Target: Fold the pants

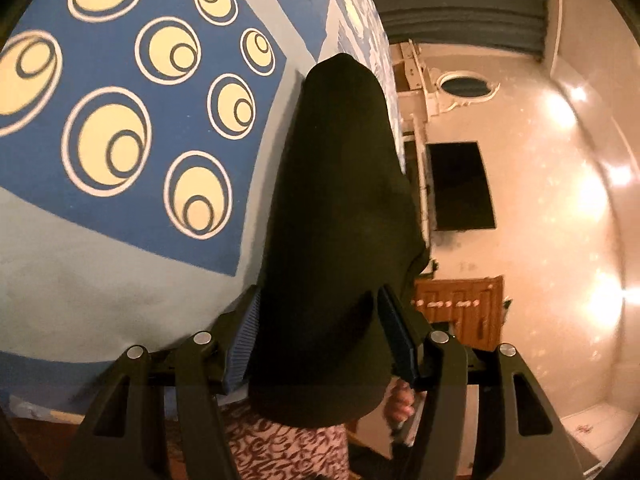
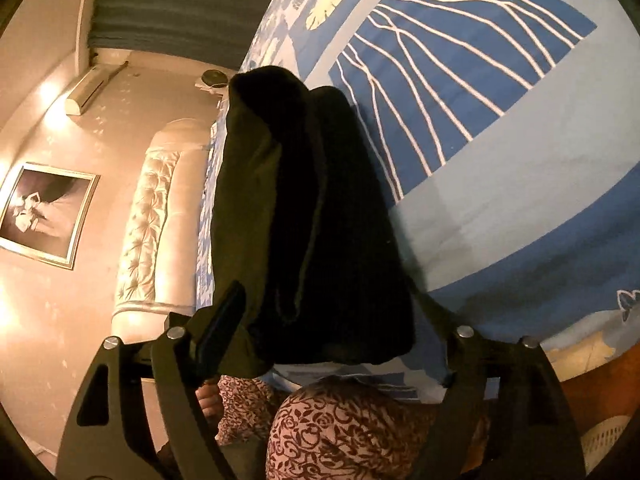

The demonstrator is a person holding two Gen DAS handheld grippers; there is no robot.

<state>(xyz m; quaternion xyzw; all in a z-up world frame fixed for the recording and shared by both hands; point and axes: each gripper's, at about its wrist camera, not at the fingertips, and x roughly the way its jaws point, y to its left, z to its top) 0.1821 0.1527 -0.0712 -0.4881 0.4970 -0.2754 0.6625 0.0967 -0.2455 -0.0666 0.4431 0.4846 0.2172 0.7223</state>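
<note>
The black pants (image 1: 340,216) hang lifted above the bed, stretched away from the camera. My left gripper (image 1: 320,312) is shut on the pants, with the blue ribbed pads (image 1: 244,336) on either side of the cloth. In the right wrist view the pants (image 2: 304,220) show as a thick bundle with several folds. My right gripper (image 2: 332,312) is shut on the pants; its left finger (image 2: 224,320) shows beside the cloth and the right finger is hidden behind it.
The bed has a blue bedspread (image 1: 120,120) with cream circles and white lines (image 2: 460,80). A tufted headboard (image 2: 148,220), a framed picture (image 2: 44,212), a dark wall screen (image 1: 460,184) and a wooden cabinet (image 1: 460,308) surround it. The person's patterned clothing (image 2: 340,428) is below.
</note>
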